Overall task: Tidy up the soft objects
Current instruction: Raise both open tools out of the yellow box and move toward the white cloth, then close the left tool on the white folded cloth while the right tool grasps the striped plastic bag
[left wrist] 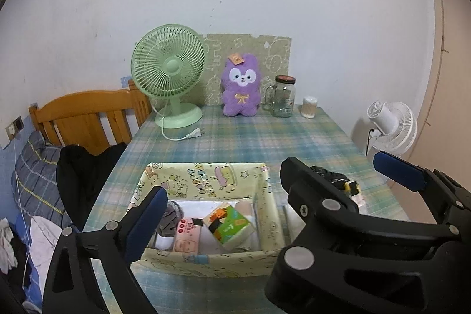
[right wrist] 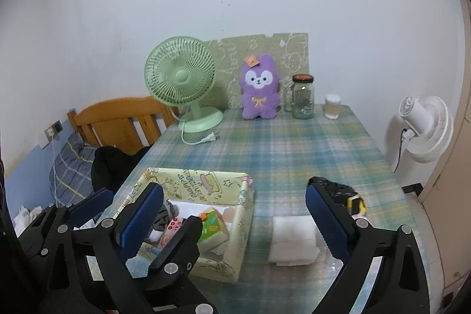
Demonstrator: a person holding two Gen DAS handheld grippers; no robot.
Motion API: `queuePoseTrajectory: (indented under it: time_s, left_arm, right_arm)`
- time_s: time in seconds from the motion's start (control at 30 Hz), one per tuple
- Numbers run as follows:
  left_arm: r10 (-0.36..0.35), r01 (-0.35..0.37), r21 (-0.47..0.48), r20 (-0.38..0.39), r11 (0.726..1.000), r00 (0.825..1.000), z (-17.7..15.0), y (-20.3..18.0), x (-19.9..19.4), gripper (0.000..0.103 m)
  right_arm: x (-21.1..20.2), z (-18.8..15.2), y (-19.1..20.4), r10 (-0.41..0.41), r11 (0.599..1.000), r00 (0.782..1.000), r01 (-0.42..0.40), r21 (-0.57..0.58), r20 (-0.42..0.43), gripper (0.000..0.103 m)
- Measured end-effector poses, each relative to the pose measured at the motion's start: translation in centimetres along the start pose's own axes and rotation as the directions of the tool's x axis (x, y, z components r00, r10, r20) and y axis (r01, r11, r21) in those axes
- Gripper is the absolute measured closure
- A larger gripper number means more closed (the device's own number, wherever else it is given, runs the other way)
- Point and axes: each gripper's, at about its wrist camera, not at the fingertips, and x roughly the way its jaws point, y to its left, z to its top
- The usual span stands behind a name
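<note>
- With both grippers hovering at the near edge of the plaid table (right wrist: 294, 143), nothing is grasped: left gripper (left wrist: 223, 184) jaws spread wide, right gripper (right wrist: 232, 205) jaws spread wide.
- Yellow fabric bin (left wrist: 206, 175) sits near-left; inside: green tissue pack (left wrist: 229, 225), pink pack (left wrist: 187, 237), grey sock (left wrist: 170, 218).
- Folded white cloth (right wrist: 294, 237) lies on the table just right of the bin, between the right gripper's fingers in view.
- Black bundle (right wrist: 332, 187) lies beyond the cloth.
- Far edge: green fan (right wrist: 182, 78), purple plush (right wrist: 259, 90), glass jar (right wrist: 303, 99).
</note>
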Motion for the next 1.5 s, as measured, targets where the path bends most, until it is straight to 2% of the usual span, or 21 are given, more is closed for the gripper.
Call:
queuePoseTrajectory:
  time_s: [0.4,0.83,1.23,1.5]
  left_arm:
    - [-0.032,0.032,0.004,0.041,0.999,0.999,-0.2,-3.8,-2.5,0.002]
    - [-0.066,0.066,0.006,0.047,0.998,0.997,-1.3,-7.7,-2.5,0.002]
    - [-0.113,0.112,0.043,0.014,0.993,0.994,-3.2,-10.7,0.1,0.002]
    - [-0.138,0.141,0.048,-0.059,0.989,0.989,-4.9,-12.0,3.1,0.002]
  right_arm:
    - [-4.4,-0.1,-3.2,-0.041,0.999,0.997,0.040,0.018,0.065,0.003]
    - [-6.2,-1.5,-6.7,-0.108,0.994,0.990,0.107,0.023,0.087,0.003]
    - [-4.6,-3.7,-10.1,-0.115,0.992,0.992,0.112,0.054,0.054,0.003]
    - [-2.5,-5.6,-12.2,-0.142,0.988,0.990,0.141,0.068,0.009,0.005]
